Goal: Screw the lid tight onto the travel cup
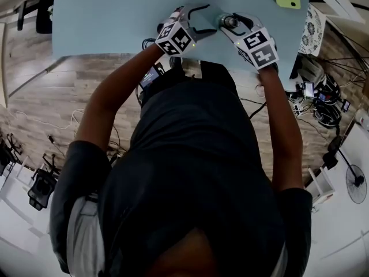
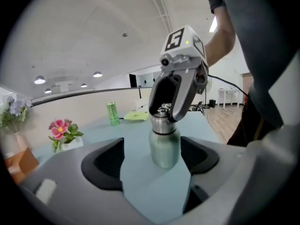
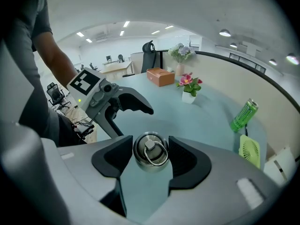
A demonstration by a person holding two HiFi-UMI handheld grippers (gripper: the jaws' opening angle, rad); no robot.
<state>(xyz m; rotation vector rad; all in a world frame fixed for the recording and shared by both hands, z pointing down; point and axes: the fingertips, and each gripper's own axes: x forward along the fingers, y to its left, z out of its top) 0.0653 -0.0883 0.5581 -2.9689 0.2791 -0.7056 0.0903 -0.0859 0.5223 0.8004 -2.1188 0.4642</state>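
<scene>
Right gripper [image 3: 151,153]: clamped on lid [image 3: 150,146] from above. Left gripper [image 2: 152,159]: jaws spread, travel cup [image 2: 164,148] unheld. Risk: the cup may spin with the lid, never tightening.

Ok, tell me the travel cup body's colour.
The metal travel cup's body is pale green; left gripper view.

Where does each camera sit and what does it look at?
Head view: on the person's head, facing down at the table, showing torso, both arms, left gripper and right gripper.
Left gripper view: on the left gripper, facing sideways past its open jaws at the travel cup; the right arm shows.
Right gripper view: on the right gripper, facing down onto the lid it clamps; the left arm shows.
Both gripper views share the green can.
</scene>
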